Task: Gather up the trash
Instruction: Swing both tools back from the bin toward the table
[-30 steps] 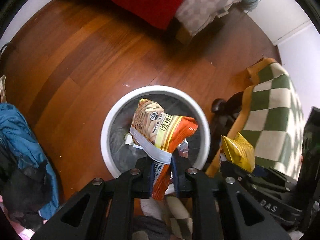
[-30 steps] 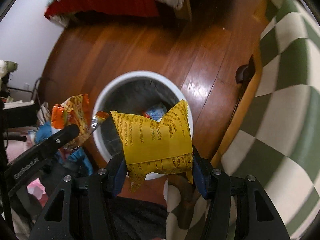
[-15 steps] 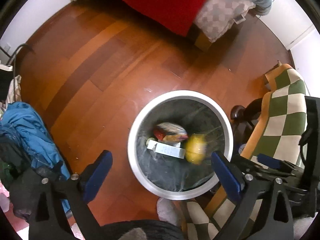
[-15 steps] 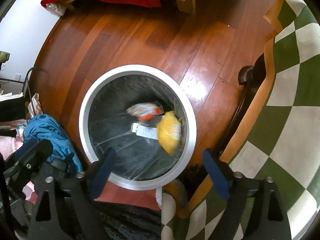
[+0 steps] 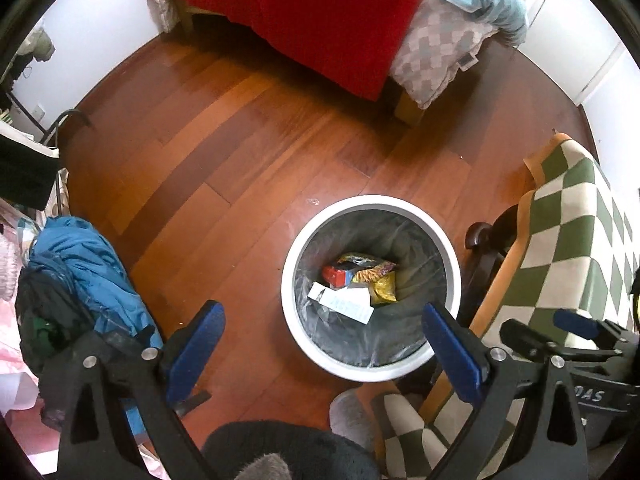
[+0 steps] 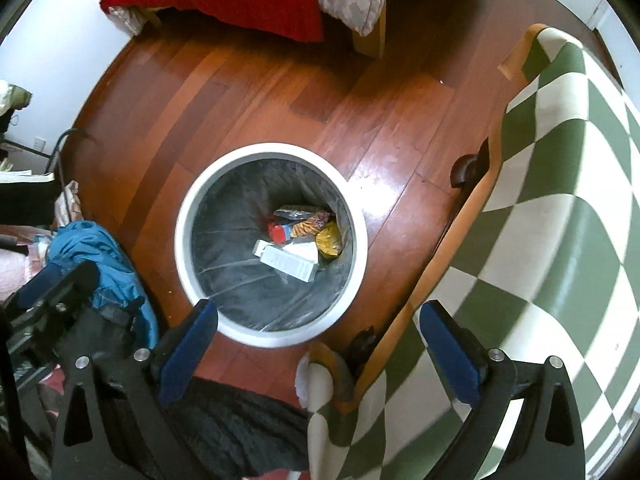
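Note:
A round white trash bin (image 5: 291, 312) with a grey liner stands on the wooden floor; it also shows in the right wrist view (image 6: 183, 264). Inside lie a yellow snack bag (image 5: 385, 289) (image 6: 330, 241), an orange snack wrapper (image 5: 366, 274) (image 6: 306, 227), a red packet (image 5: 335, 276) and a white box (image 5: 346, 303) (image 6: 286, 261). My left gripper (image 5: 322, 342) is open and empty, high above the bin's near rim. My right gripper (image 6: 318, 340) is open and empty, also above the near rim. The right gripper also shows at the right edge of the left wrist view (image 5: 576, 330).
A table with a green-and-white checked cloth (image 6: 560, 200) stands right of the bin. A blue jacket heap (image 5: 84, 272) lies left. A bed with a red blanket (image 5: 320, 20) is at the far side. A grey slipper (image 5: 350, 414) and dark fuzzy clothing sit below.
Both grippers opened and dropped their snack bags into the bin: orange from the left, yellow from the right. Both grippers then rose higher above the bin.

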`<state>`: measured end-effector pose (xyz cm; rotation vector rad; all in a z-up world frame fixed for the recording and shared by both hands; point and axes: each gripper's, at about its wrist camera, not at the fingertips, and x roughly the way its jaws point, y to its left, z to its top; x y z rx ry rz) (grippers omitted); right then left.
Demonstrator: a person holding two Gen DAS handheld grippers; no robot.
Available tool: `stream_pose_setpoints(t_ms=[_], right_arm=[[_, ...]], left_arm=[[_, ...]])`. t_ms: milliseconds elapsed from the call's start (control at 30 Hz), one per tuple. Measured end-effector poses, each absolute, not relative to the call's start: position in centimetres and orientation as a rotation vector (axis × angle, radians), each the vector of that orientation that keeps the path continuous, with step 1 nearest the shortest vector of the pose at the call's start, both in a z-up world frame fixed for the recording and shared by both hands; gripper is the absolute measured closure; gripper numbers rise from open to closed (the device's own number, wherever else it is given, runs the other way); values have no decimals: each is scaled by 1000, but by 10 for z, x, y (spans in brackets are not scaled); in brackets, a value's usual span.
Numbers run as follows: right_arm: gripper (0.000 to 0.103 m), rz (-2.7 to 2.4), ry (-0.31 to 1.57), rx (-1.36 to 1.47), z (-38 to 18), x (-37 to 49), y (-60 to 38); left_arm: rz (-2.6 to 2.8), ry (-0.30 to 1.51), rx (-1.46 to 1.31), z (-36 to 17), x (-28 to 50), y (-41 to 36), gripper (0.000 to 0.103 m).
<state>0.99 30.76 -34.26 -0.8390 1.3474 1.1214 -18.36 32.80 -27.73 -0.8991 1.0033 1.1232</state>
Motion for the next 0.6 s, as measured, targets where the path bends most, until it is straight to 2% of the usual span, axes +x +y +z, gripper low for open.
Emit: stream_pose_setpoints(t_ms=[600], right_arm=[[1,1297,1186,-655,-193,11,220]], left_arm=[[1126,874,-750,-161,-192,249,2]])
